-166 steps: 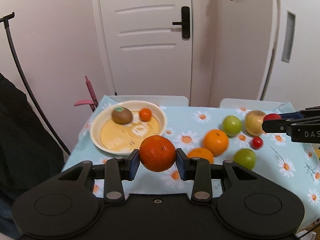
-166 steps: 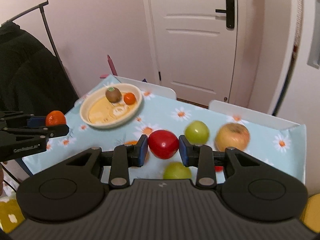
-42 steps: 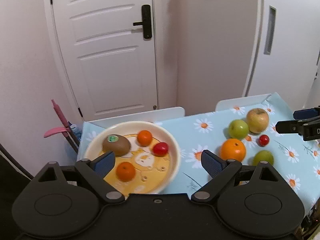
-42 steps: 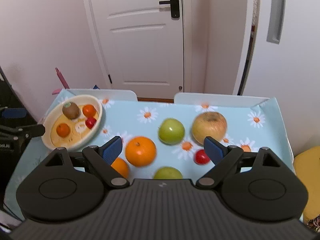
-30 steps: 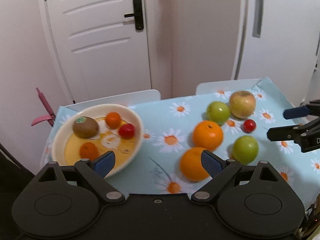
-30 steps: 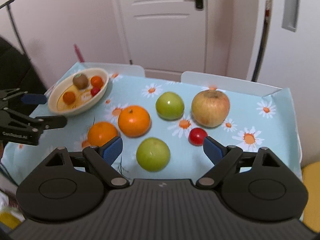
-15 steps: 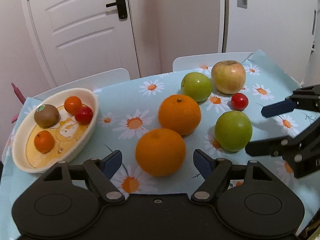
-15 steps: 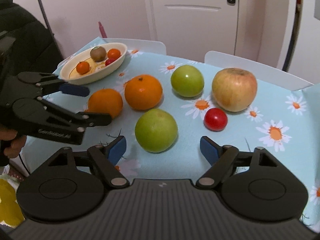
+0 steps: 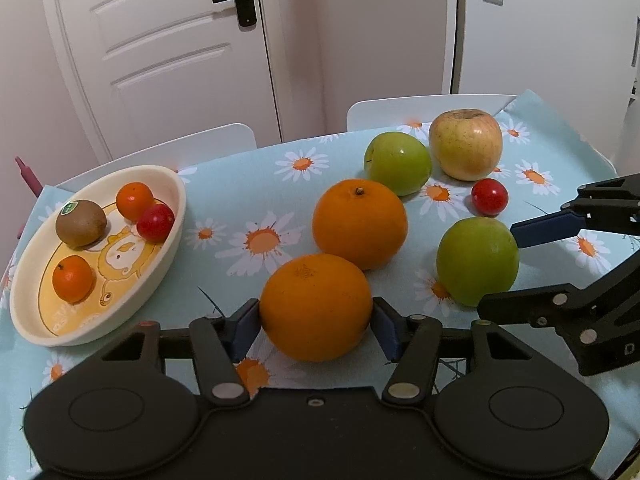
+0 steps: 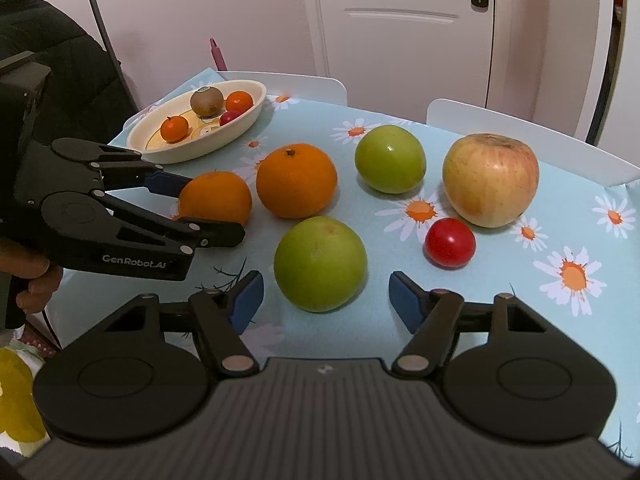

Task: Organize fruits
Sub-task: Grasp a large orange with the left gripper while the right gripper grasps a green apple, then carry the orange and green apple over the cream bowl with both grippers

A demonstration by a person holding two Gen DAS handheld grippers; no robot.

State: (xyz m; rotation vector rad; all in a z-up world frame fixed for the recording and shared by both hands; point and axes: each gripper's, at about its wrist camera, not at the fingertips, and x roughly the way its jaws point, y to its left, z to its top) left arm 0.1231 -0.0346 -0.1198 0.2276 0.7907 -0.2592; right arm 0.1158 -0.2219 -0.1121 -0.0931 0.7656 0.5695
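Note:
My left gripper has both pads against the near orange, which rests on the tablecloth; it also shows in the right wrist view. My right gripper is open, with a green apple just ahead between its fingers, pads apart from it. A second orange, another green apple, a yellow-red apple and a cherry tomato lie on the table. The cream plate at left holds a kiwi, two small tangerines and a red tomato.
The table has a light blue daisy cloth. White chair backs stand at the far edge, before a white door. A dark coat on a rack hangs left of the table.
Both grippers moved forward and down to the fruit. My left gripper closed in on the near orange. My right gripper came up to the near green apple, still open.

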